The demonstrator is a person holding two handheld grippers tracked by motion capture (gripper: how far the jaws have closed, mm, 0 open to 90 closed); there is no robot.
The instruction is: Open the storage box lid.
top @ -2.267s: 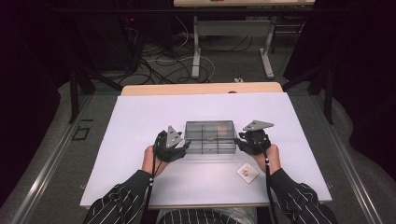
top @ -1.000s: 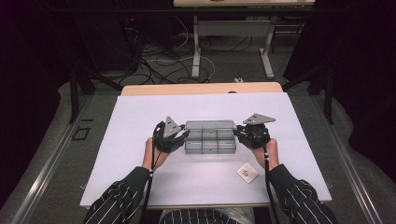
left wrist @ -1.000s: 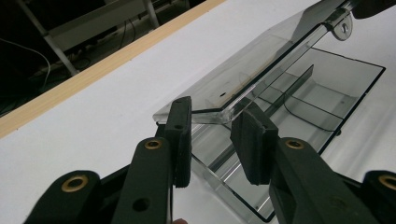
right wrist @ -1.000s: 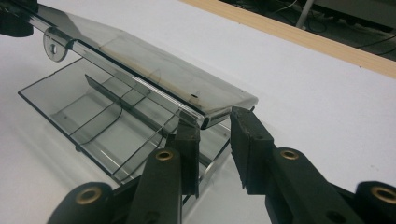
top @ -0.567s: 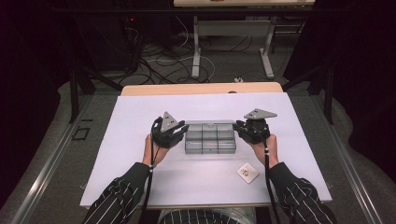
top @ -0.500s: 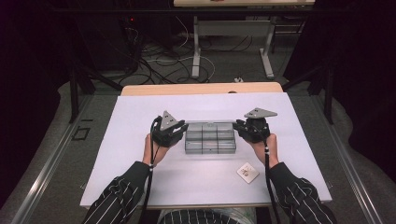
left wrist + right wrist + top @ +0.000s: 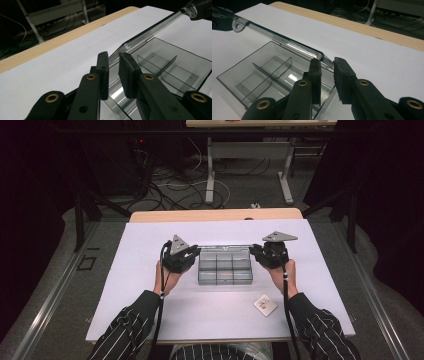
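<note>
— Where does the clear compartment box [image 7: 225,268] sit?
— On the white table cover [image 7: 130,270], between the left gripper [image 7: 192,254] and right gripper [image 7: 256,252].
— Is either grip visible from above?
— No; the grippers' bodies hide the jaws there. The left gripper view shows its jaws, just closing, clamped on the raised lid [image 7: 150,32]. The right gripper view shows its pair pinching the lid's other end.
— Anything unclear?
— A small white card [image 7: 265,304] lies near the right forearm, its marking too small to read.

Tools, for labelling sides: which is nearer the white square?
The right tool, at the box's right end; the square lies beside that forearm, far from the left tool.
</note>
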